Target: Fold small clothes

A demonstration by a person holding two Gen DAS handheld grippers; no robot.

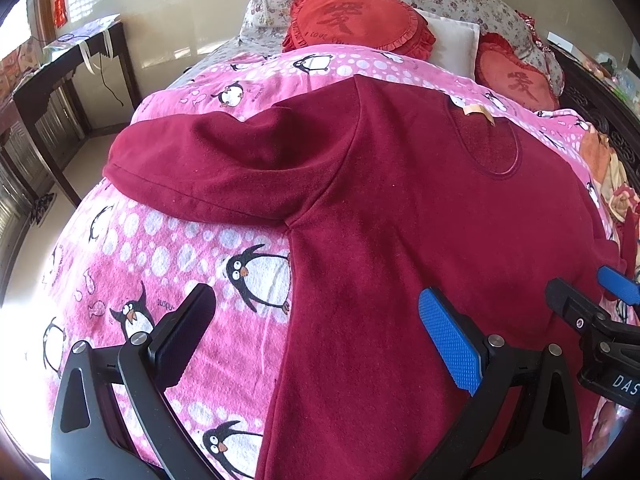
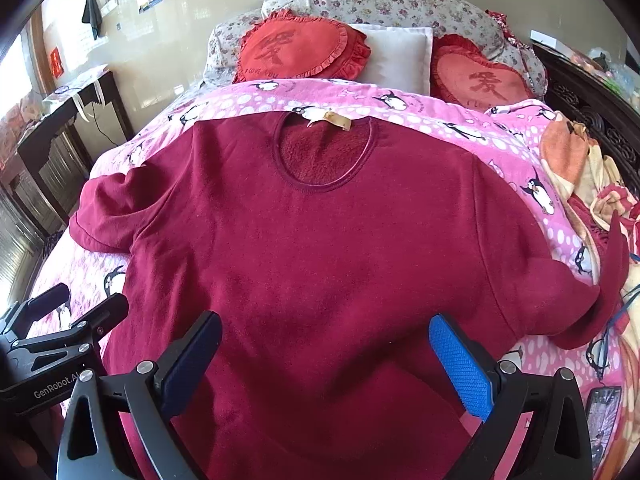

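Observation:
A dark red long-sleeved top [image 2: 320,248] lies spread flat, front up, on a pink penguin blanket [image 1: 160,256], its neck with a tan label [image 2: 330,119] toward the pillows. Its left sleeve [image 1: 208,168] stretches out sideways; its right sleeve [image 2: 560,292] runs to the bed's right side. My left gripper [image 1: 316,316] is open and empty over the top's lower left edge. My right gripper [image 2: 324,344] is open and empty above the lower body of the top. Each gripper shows at the edge of the other's view: the right one [image 1: 592,296], the left one [image 2: 84,304].
Two red heart cushions [image 2: 300,50] [image 2: 480,76], a white pillow [image 2: 396,56] and floral pillows [image 2: 380,0] lie at the head of the bed. A bundle of other clothes [image 2: 588,184] lies at the right edge. A dark wooden table [image 1: 60,80] stands left of the bed.

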